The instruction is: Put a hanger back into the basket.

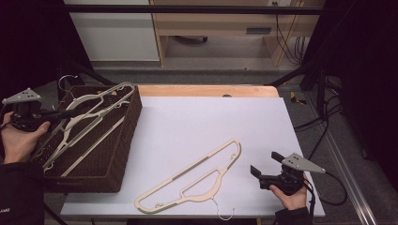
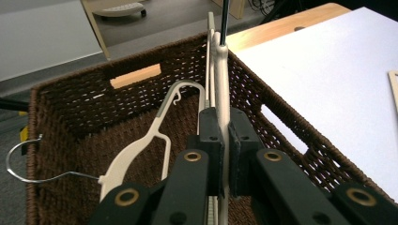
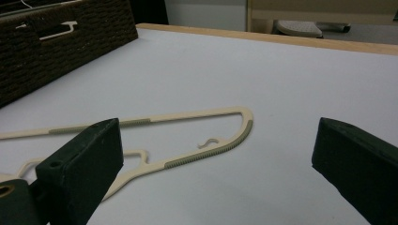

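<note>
At left of the high view, left claw (image 1: pixel 70 112) is clamped on a cream hanger (image 1: pixel 91 110) over the basket (image 1: pixel 123 154). Lower centre, bench hanger (image 1: pixel 192 180) runs diagonally, just left of the gaping right claw (image 1: pixel 265 164), the nearer one.

White table (image 1: pixel 197 117) — wicker basket (image 1: pixel 117 154), cream hanger (image 1: pixel 197 180)

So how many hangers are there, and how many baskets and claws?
Hangers: 3. One lies on the table, one is held in the left claw, one more sits in the basket.
Baskets: 1, brown wicker.
Claws: 2, left claw and right claw.
Total: 6
</note>
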Tool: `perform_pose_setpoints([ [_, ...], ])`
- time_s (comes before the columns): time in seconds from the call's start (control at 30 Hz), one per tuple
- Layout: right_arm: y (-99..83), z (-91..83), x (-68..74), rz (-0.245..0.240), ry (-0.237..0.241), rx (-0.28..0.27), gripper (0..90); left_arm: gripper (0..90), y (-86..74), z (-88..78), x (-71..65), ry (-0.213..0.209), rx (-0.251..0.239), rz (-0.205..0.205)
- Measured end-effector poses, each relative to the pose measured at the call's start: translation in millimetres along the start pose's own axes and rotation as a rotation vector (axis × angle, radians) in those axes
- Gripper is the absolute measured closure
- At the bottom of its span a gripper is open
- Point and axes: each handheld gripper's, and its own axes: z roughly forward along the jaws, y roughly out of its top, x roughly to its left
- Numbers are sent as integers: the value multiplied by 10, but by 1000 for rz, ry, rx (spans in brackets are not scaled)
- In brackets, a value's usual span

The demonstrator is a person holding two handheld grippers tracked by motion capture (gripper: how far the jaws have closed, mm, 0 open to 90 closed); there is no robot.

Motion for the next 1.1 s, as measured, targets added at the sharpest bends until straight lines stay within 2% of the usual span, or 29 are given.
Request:
perform_pose_setpoints([
  [0.13, 1, -7, -4, -3, 2, -4, 29, 865, -37, -3, 23, 4, 3, -8],
  [0.23, 1, -8, -4, -3, 4, -3, 29, 865, -100, 21, 56, 9, 22, -17],
  [0.33, 0, -1, 0, -1, -1, 0, 29, 865, -145, 83, 47, -10, 24, -24],
  [0.4, -1, 0, 3, -2, 1, 1, 29, 864, -182, 199, 15, 3, 63, -18],
  [0.43, -1, -2, 3, -2, 1, 1, 29, 865, -182, 199, 15, 3, 63, -18],
  [0.5, 0, -6, 2, -1, 2, -1, 30, 864, -284, 319, 18, 8, 95, -37],
  [0.63, -1, -1, -2, -5, 1, -1, 30, 862, -402, 412, 42, 12, 124, -57],
  [0.83, -3, 3, 9, 0, 4, 6, 30, 851, -498, 448, 75, 44, 139, -76],
  [0.87, -3, 3, 8, 0, 4, 4, 30, 848, -533, 454, 95, 61, 147, -90],
  [1.03, -4, 3, 8, 0, 4, 5, 31, 835, -607, 482, 149, 87, 185, -112],
  [1.07, -6, 9, 10, -1, 4, 5, 31, 827, -637, 481, 184, 106, 175, -136],
  [1.1, -6, 9, 10, -1, 4, 5, 31, 823, -637, 481, 184, 106, 175, -136],
])
